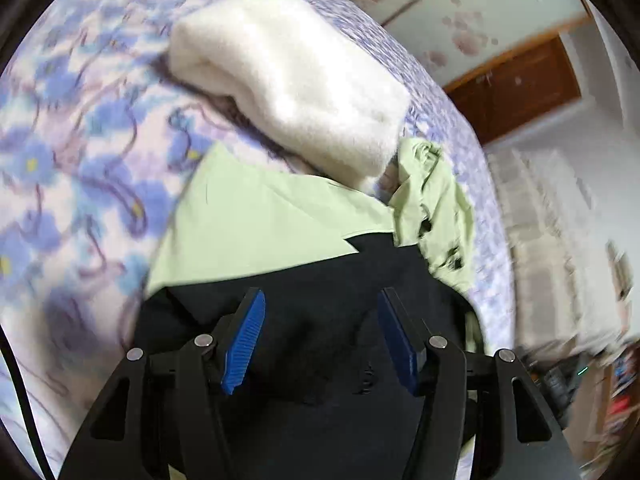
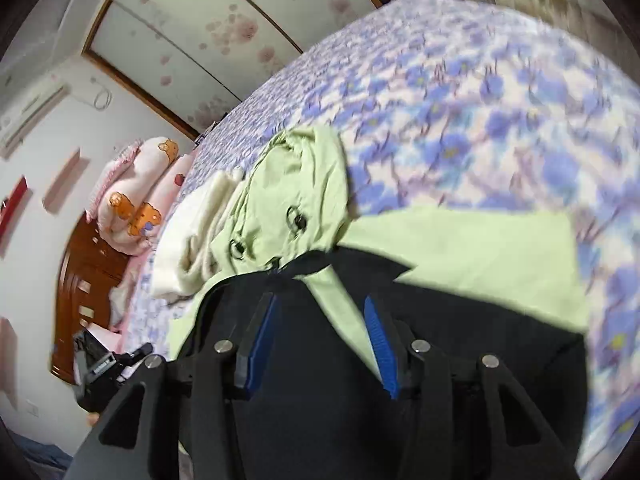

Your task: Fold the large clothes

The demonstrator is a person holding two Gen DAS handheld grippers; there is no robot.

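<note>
1. Left wrist view: left gripper (image 1: pixel 321 336) has its jaws spread wide with nothing between them, right over the black-and-pale-green jacket (image 1: pixel 256 216) lying on the blue floral bedspread (image 1: pixel 80 128); the jacket runs straight ahead toward the folded white fleece blanket (image 1: pixel 288 80).
2. Right wrist view: right gripper (image 2: pixel 320 340) is also spread and holding nothing, hovering over the same jacket's dark half, with its crumpled green hood (image 2: pixel 296 200) dead ahead. Both look about equally near.

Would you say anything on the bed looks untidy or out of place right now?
Yes: the green garment has one end bunched and crumpled against the white folded blanket, while a black garment lies over its flat part.
</note>
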